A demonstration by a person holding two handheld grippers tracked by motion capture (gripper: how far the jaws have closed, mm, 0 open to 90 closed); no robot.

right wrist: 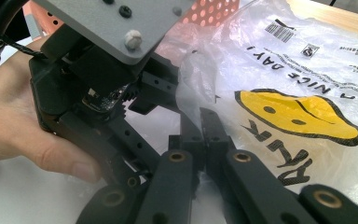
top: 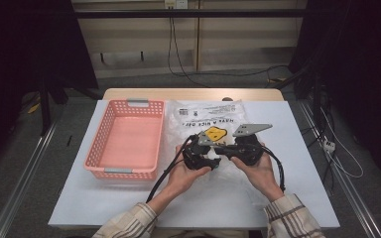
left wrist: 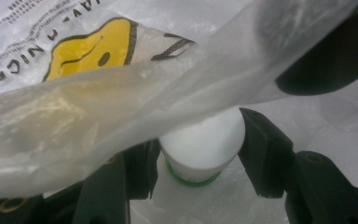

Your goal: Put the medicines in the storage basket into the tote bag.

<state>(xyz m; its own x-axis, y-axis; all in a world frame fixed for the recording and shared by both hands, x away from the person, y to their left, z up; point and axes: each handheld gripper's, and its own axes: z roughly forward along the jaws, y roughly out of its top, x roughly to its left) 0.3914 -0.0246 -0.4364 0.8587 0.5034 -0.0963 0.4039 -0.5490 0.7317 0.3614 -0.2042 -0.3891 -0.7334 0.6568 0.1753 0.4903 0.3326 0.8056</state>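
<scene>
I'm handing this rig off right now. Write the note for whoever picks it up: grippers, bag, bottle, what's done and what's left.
Left gripper: jaws either side of a white bottle with a green band at the mouth of the plastic bag; whether they clamp it, I cannot tell.
Right gripper: jaws shut, pinching the bag's film and lifting an edge.
Bag lies on the white table, right of the pink basket, which holds nothing I can see.
Done: bag edge raised, bottle reached.
Left, probably: move the bottle past the mouth, which way is unclear.

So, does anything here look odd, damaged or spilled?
Nothing is spilled or damaged. The clear plastic bag with the yellow smiley print lies crumpled, its print upside down in the high view. The left gripper holds a white bottle with a green band under its film.
</scene>
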